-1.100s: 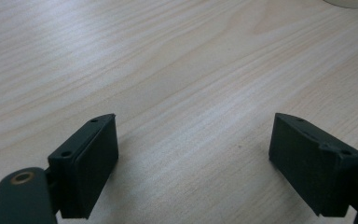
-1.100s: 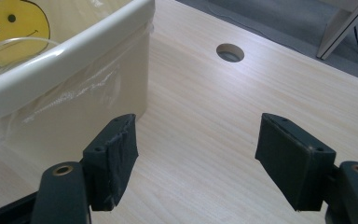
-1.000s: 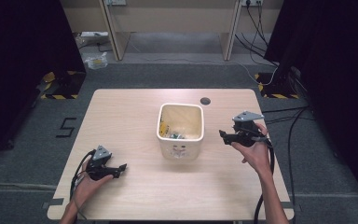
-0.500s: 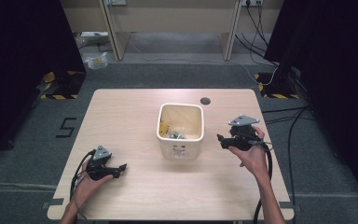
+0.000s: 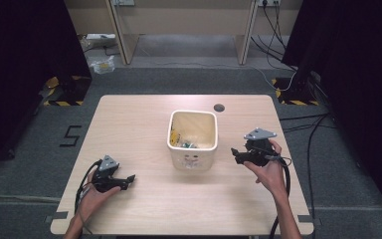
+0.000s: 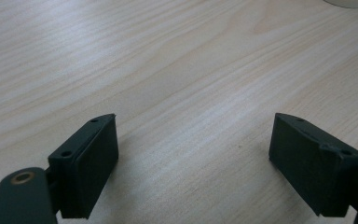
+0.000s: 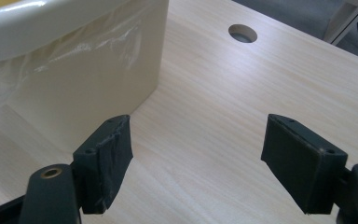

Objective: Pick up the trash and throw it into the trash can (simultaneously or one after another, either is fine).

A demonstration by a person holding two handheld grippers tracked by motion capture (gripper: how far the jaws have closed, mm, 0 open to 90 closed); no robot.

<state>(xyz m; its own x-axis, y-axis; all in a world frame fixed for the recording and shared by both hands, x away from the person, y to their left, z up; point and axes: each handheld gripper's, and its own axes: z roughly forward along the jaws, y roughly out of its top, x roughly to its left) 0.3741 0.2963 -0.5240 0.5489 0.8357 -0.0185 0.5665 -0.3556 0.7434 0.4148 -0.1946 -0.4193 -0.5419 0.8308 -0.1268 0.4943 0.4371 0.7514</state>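
A cream square bin (image 5: 192, 160) with a clear liner and some scraps inside stands at the table's middle. My right gripper (image 5: 235, 155) is held above the table just right of the bin and points at its side wall (image 7: 88, 70). Its jaws are open and have just been opening a little further, with nothing between them (image 7: 198, 158). My left gripper (image 5: 129, 180) rests low over the near left part of the table and points right. It is open over bare wood (image 6: 193, 158), and both its pads (image 6: 93, 163) are free.
A round cable hole (image 5: 219, 107) lies behind the bin, also visible as the cable hole (image 7: 242, 33) past the right gripper. The light wooden table (image 5: 144, 119) has dark floor around it, and cables trail at the right.
The right hand has drifted slightly toward the near edge and the bin. The left hand has kept still.
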